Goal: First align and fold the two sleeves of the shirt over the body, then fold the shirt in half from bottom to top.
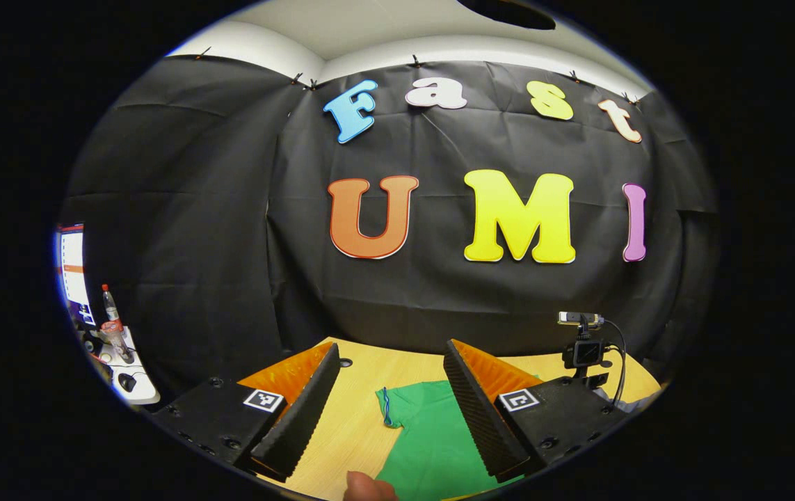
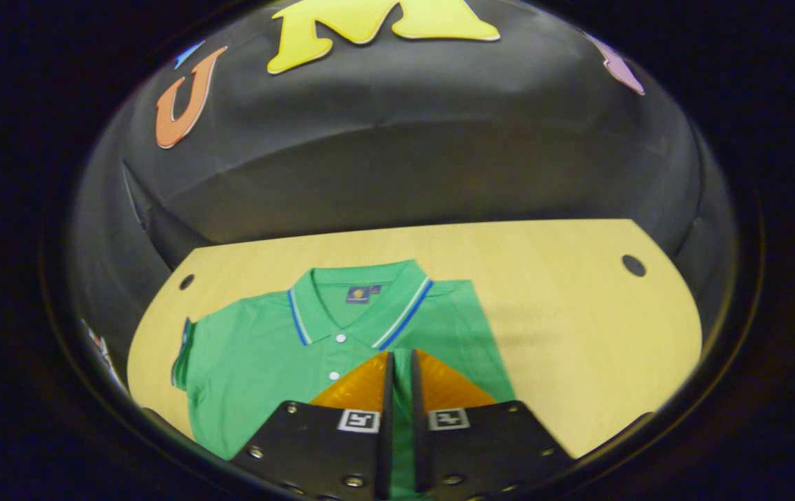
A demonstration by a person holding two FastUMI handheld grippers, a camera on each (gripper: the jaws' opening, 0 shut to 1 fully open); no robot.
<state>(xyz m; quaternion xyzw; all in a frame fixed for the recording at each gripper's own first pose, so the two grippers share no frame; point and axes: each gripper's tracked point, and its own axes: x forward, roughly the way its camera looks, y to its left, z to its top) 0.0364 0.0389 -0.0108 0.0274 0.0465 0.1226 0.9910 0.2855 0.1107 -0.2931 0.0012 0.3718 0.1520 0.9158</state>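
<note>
Left hand-held gripper (image 1: 387, 410) gapes empty; right hand-held gripper (image 2: 398, 417), nearly closed, seems to pinch shirt (image 2: 265, 355); I fear cloth slipping, skewing the fold.

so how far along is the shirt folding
One side looks done: in the right gripper view the green shirt ends in a straight edge there. The other sleeve is spread out. The right gripper is nearly shut over the fabric; the left gripper is open. The bottom-to-top fold remains.

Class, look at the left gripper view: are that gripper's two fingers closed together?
No. The left gripper stands wide open, with bare table and the green shirt showing between its fingers.
</note>
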